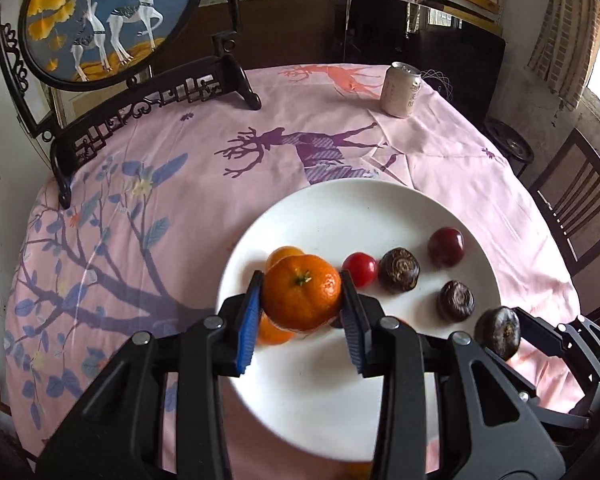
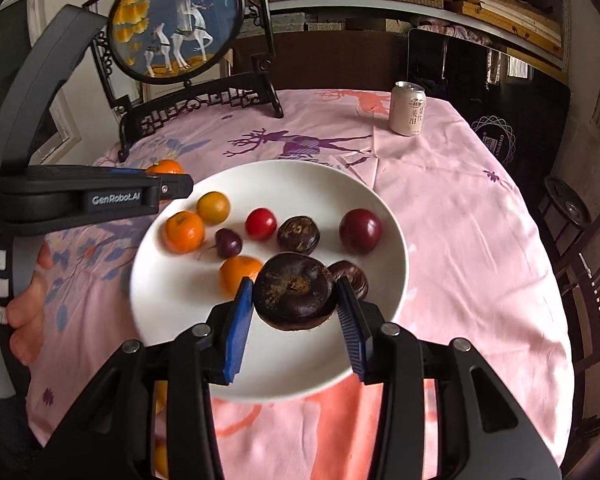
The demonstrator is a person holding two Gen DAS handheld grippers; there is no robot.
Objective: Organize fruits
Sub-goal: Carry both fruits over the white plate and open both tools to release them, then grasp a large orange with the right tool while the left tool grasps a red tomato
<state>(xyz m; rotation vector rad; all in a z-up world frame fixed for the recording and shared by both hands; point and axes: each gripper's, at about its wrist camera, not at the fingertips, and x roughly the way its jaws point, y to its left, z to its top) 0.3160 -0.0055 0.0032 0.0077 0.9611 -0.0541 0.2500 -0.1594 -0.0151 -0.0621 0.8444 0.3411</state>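
My left gripper is shut on a mandarin orange and holds it above the near left part of a white plate. My right gripper is shut on a dark brown water chestnut over the plate's near side. On the plate lie two oranges, a yellow fruit, a red cherry tomato, a small purple fruit, a dark red plum and two more chestnuts. The held mandarin also shows at the left of the right wrist view.
A pink printed cloth covers the round table. A pale drink can stands at the far right. A round deer picture in a dark carved stand fills the far left. A wooden chair stands at the right edge. A hand holds the left gripper's handle.
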